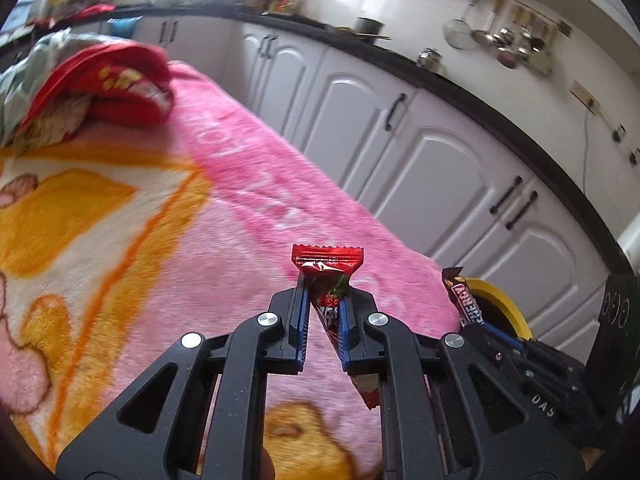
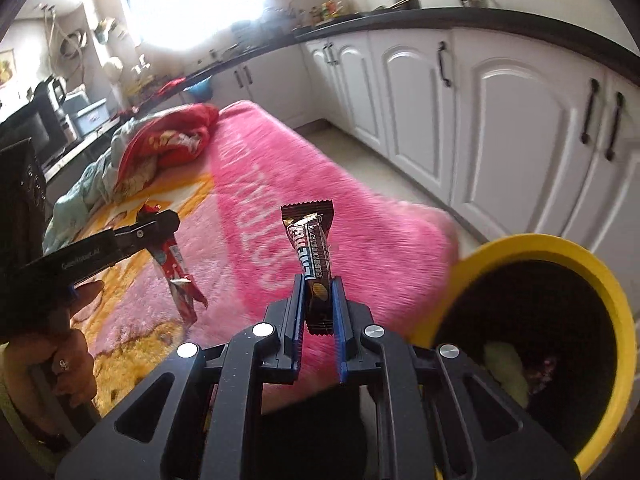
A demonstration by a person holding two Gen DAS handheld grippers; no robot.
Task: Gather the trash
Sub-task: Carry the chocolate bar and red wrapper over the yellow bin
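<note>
My left gripper (image 1: 324,300) is shut on a red candy wrapper (image 1: 327,264) and holds it above the pink blanket (image 1: 248,184). It also shows in the right wrist view (image 2: 160,220), with the red wrapper (image 2: 180,276) hanging below it. My right gripper (image 2: 318,292) is shut on a brown energy bar wrapper (image 2: 310,236), upright, just left of the yellow-rimmed bin (image 2: 600,280). In the left wrist view the brown bar (image 1: 460,296) sits beside the bin (image 1: 500,300). The bin holds some trash.
A pile of red and pale green bedding (image 2: 160,144) lies at the blanket's far end. White kitchen cabinets (image 2: 500,120) with a black counter run along the right. A black box (image 2: 20,176) stands at the left.
</note>
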